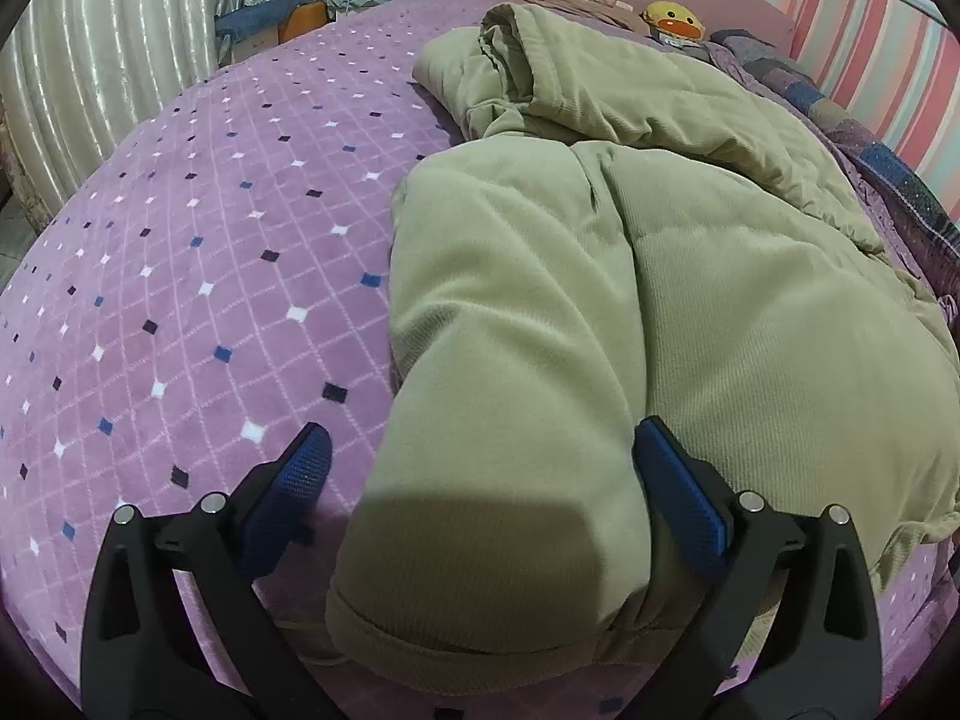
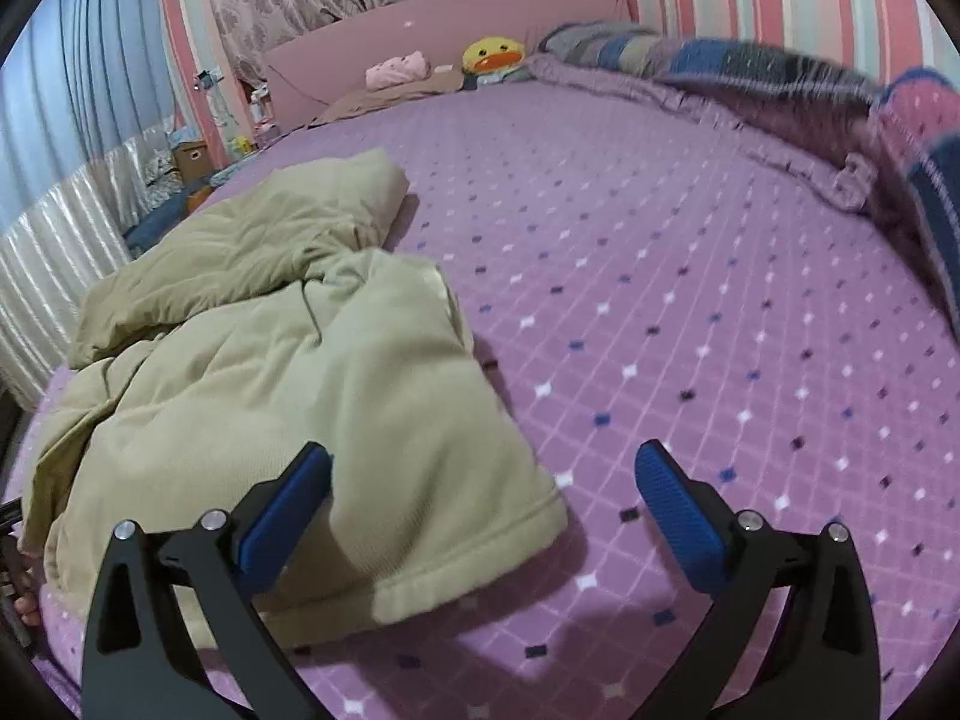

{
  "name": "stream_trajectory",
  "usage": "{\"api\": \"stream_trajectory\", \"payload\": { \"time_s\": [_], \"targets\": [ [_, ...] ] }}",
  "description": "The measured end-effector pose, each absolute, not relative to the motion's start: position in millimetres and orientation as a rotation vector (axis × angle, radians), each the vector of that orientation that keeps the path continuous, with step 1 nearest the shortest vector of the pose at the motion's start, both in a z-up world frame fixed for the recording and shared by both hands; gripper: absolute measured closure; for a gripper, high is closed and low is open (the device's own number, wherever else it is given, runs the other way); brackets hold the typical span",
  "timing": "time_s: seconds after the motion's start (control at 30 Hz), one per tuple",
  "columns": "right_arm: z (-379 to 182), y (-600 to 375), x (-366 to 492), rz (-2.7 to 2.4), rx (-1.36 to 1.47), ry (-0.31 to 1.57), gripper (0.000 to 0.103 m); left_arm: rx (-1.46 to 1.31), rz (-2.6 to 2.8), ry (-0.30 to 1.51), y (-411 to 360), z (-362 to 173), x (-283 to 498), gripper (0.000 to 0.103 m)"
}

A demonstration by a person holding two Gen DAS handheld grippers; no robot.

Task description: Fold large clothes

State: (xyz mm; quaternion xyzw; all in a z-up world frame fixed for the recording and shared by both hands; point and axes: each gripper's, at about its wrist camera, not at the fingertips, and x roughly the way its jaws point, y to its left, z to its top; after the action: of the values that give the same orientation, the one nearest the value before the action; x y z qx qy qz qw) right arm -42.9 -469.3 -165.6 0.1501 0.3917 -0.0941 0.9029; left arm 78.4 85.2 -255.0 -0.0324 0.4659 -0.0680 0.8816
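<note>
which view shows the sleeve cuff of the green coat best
The left wrist view: the sleeve cuff fills the foreground between the open fingers of the left gripper, with its ribbed end plainly visible. The right wrist view shows the green coat more fully, with a cuffed end near the open right gripper, slightly blurred.

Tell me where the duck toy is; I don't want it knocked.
The duck toy sits at the bed's far end against the pink headboard, right of a pink plush, well beyond the coat.
</note>
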Motion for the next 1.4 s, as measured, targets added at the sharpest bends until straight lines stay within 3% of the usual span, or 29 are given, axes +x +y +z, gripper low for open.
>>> {"api": "stream_trajectory", "payload": {
  "time_s": [0.17, 0.2, 0.23, 0.27, 0.3, 0.37, 0.4, 0.43, 0.47, 0.53, 0.77, 1.0, 1.1, 1.2, 1.23, 1.3, 1.4],
  "targets": [
    [-180.1, -460.2, -28.8, -0.128, 0.308, 0.844, 0.006, -0.063, -0.156, 0.987, 82.5, -252.1, 81.5, 0.006],
    [-181.7, -457.7, -24.7, -0.113, 0.302, 0.847, 0.013, -0.065, -0.173, 0.992, 80.7, -250.8, 82.3, 0.010],
    [-184.5, -455.5, -19.0, -0.093, 0.300, 0.859, 0.016, -0.073, -0.208, 1.002, 78.5, -249.2, 83.0, 0.024],
    [-187.3, -453.8, -13.1, -0.096, 0.292, 0.873, 0.017, -0.074, -0.229, 1.011, 75.3, -247.9, 83.5, 0.031],
    [-189.4, -452.5, -10.3, -0.093, 0.290, 0.881, 0.023, -0.062, -0.234, 1.015, 71.7, -246.4, 83.7, 0.033],
    [-192.1, -450.0, -5.5, -0.066, 0.313, 0.905, 0.045, -0.039, -0.249, 1.017, 65.4, -243.0, 82.1, 0.055],
    [-190.8, -447.5, -5.0, -0.037, 0.333, 0.907, 0.071, -0.046, -0.258, 1.021, 64.7, -240.2, 81.1, 0.063],
    [-185.3, -444.6, -5.7, -0.018, 0.356, 0.901, 0.080, -0.065, -0.270, 1.019, 65.9, -234.1, 79.1, 0.078],
    [-178.0, -442.0, -7.5, -0.001, 0.367, 0.888, 0.082, -0.086, -0.285, 1.011, 68.3, -225.1, 76.2, 0.084],
    [-162.1, -440.5, -13.1, 0.035, 0.400, 0.854, 0.085, -0.114, -0.315, 0.980, 72.3, -205.2, 67.9, 0.088],
    [-103.8, -435.4, -42.6, 0.084, 0.393, 0.735, 0.087, -0.122, -0.325, 0.907, 94.2, -156.3, 37.5, 0.089],
    [-147.1, -444.9, -44.3, -0.037, 0.305, 0.859, 0.086, -0.142, -0.267, 1.004, 117.1, -211.2, 38.1, 0.083],
    [-160.6, -438.2, -40.5, -0.070, 0.269, 0.898, 0.082, -0.108, -0.245, 0.996, 109.7, -211.4, 39.9, 0.075],
    [-157.7, -437.6, -37.8, -0.074, 0.271, 0.892, 0.070, -0.066, -0.211, 0.982, 100.8, -207.8, 40.9, 0.052],
    [-156.4, -439.3, -36.9, -0.080, 0.271, 0.889, 0.063, -0.055, -0.197, 0.981, 98.9, -207.9, 42.5, 0.039],
    [-158.1, -442.4, -39.4, -0.077, 0.284, 0.888, 0.051, -0.062, -0.200, 0.979, 101.4, -208.1, 45.6, 0.035],
    [-164.7, -451.1, -44.0, -0.056, 0.341, 0.889, 0.044, -0.099, -0.220, 0.997, 99.8, -217.0, 51.4, 0.031]
  ]
}}
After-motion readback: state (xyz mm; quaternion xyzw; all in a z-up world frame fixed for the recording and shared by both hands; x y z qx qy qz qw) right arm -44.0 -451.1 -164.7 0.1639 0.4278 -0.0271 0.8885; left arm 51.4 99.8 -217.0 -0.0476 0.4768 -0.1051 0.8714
